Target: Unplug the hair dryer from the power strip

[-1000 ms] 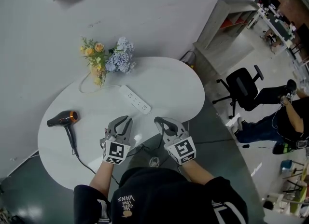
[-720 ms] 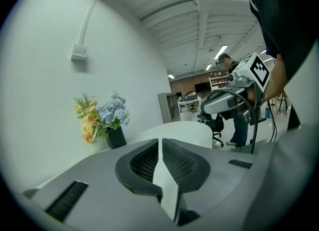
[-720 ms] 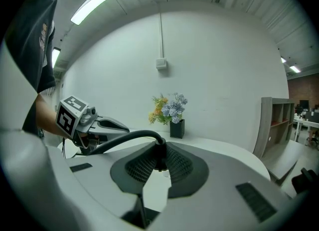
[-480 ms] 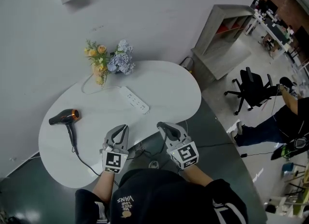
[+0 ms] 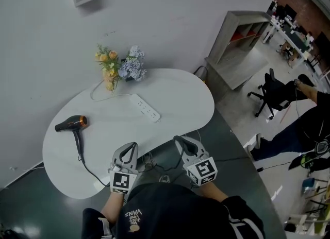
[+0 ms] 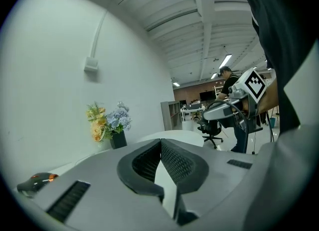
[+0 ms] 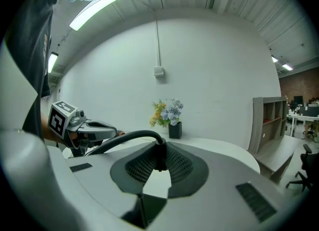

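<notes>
The black hair dryer (image 5: 71,124) with its orange ring lies at the left of the white table (image 5: 175,99). Its black cord (image 5: 85,163) runs off the front edge towards my grippers. The white power strip (image 5: 144,107) lies mid-table with nothing plugged in. My right gripper (image 5: 181,141) hangs before the table's front edge, shut on the hair dryer's plug (image 7: 159,156), and the cord (image 7: 119,139) arcs left out of the jaws. My left gripper (image 5: 132,148) is beside it, shut and empty, its pads (image 6: 172,158) touching.
A vase of flowers (image 5: 118,65) stands at the table's back edge. A grey shelf unit (image 5: 237,37), an office chair (image 5: 276,94) and a person (image 5: 309,124) are off to the right. The floor (image 5: 242,171) round the table is dark grey.
Both grippers have drawn back from the table towards my body. The left jaws, open a second ago, have closed on nothing. The right keeps its hold on the plug.
</notes>
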Available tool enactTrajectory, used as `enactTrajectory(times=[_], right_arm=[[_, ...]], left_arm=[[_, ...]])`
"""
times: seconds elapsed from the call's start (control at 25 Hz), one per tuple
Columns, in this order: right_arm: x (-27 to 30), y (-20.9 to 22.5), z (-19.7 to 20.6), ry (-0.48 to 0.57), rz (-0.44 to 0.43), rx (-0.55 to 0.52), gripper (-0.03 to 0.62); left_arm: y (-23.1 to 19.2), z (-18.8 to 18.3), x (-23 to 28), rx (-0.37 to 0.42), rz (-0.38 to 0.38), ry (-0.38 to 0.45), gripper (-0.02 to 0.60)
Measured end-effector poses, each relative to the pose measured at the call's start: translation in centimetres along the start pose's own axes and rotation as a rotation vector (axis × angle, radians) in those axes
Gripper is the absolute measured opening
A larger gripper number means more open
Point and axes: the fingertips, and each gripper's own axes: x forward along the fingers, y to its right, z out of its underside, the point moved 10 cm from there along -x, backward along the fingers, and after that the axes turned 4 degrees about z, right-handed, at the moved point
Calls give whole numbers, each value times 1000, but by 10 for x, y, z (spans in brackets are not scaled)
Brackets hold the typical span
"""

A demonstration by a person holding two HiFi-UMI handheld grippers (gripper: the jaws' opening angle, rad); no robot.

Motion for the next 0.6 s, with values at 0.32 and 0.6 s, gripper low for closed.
enactTrajectory(times=[0.32, 0.6], right_arm=[[-22, -8, 5, -23, 12, 20, 72], [-32, -14, 12, -34, 7, 34, 72]], left_arm=[[16, 2, -24, -39, -12, 7, 20], [28, 6, -38, -49, -2, 4, 20]])
